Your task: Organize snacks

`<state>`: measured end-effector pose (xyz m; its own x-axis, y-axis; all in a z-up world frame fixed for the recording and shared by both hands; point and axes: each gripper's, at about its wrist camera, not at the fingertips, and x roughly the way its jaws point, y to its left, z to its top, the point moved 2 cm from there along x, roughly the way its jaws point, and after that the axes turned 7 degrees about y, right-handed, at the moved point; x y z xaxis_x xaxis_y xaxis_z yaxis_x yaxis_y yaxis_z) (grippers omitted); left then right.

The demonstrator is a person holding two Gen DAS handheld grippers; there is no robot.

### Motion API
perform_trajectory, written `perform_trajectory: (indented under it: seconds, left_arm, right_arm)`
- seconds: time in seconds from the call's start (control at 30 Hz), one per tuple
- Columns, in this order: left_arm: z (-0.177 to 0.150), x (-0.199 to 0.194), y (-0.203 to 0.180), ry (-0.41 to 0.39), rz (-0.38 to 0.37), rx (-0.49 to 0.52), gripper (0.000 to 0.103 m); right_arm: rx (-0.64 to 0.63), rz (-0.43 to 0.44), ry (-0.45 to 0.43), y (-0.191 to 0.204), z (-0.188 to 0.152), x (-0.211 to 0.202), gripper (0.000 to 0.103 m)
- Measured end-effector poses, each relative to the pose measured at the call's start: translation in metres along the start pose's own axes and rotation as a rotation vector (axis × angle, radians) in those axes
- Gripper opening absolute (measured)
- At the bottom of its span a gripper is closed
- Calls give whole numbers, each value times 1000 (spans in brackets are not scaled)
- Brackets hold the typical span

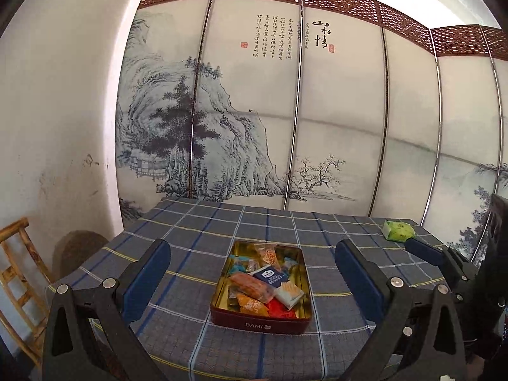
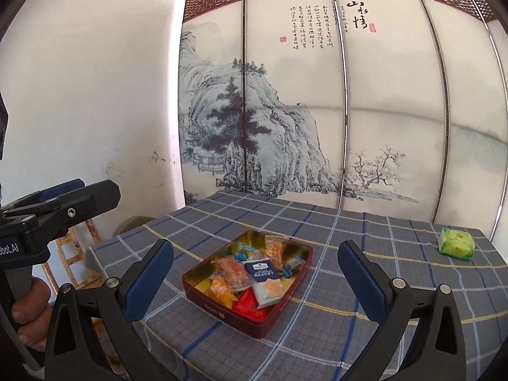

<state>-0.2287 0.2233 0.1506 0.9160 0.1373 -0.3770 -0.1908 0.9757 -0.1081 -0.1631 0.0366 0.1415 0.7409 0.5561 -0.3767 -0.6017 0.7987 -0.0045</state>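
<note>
A dark red tin (image 1: 270, 324) (image 2: 219, 309) with a gold inside sits on the checked tablecloth and holds several wrapped snacks in orange, red, white and blue. A green snack packet (image 1: 398, 230) (image 2: 456, 243) lies alone on the cloth at the far right. My left gripper (image 1: 254, 270) is open and empty, held above the table in front of the tin. My right gripper (image 2: 255, 268) is open and empty, a little nearer than the tin; its blue fingers (image 1: 422, 249) also show at the right of the left wrist view.
The table with the grey-blue checked cloth (image 1: 197, 231) (image 2: 365, 285) stands against a painted folding screen (image 1: 285, 111) (image 2: 349, 95). A wooden chair (image 1: 19, 273) (image 2: 73, 254) stands at the left by a white wall.
</note>
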Motion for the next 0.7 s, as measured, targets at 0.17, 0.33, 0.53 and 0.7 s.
perform_trajectory:
  seconds: [0.17,0.33,0.53,0.7]
  left_arm:
    - [-12,14,10,55,40,-28,103]
    - [-22,21,15,73,105,-25,103]
    - [-29,23,16,92,126,-22,103]
    - [-32,22,16,103,132,-25,103]
  right_arm:
    - [22,-8,28,-1,-7,7,103]
    - [10,-5,45,6,-12,10,103]
    - [-8,-5,55,15,-15,9,103]
    - [-11,-5,52,17,-14,7,103]
